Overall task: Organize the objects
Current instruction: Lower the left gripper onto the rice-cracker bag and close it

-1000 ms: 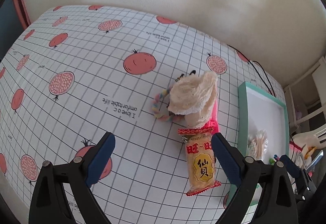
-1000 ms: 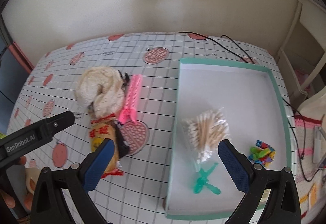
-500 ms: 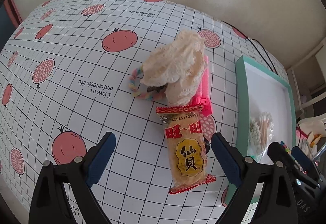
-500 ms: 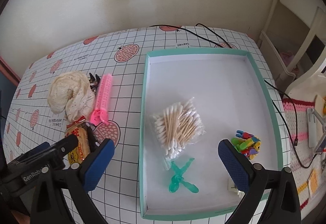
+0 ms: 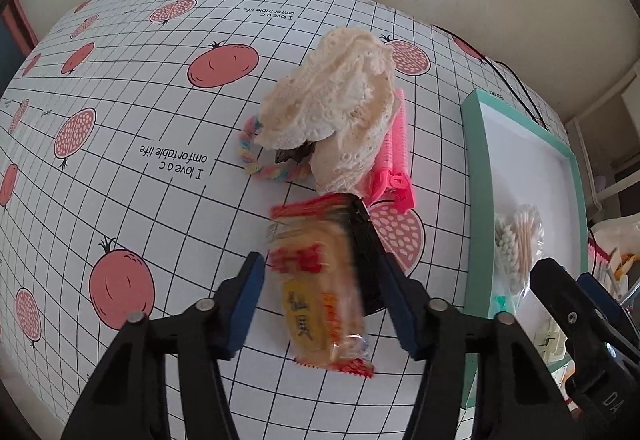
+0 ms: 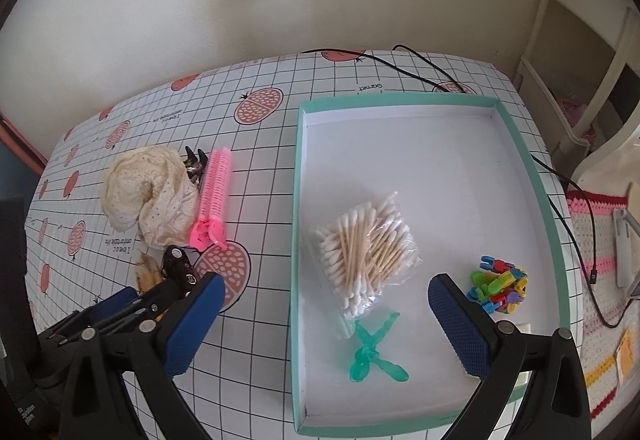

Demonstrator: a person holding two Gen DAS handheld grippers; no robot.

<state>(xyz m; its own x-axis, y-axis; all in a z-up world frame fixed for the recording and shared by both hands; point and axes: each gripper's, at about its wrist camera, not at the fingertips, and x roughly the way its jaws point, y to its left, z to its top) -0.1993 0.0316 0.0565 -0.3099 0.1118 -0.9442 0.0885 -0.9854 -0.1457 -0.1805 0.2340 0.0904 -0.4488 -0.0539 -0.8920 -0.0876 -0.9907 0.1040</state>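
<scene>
Snack packet (image 5: 318,286): red-and-yellow wrapper — blurred, lengthwise between blue pads
Tray (image 6: 298,199): teal rim — holds cotton swabs (image 6: 362,250)

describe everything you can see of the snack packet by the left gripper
The snack packet is a long clear plastic wrapper with red crimped ends, red characters and a yellow oval label, showing pale golden crackers inside. It is motion-blurred and lies lengthwise on the gridded tablecloth between the open jaws of the left gripper, neither pad clearly pressing it. Its far end sits just below the cream lace cloth, beside a black object.
</scene>
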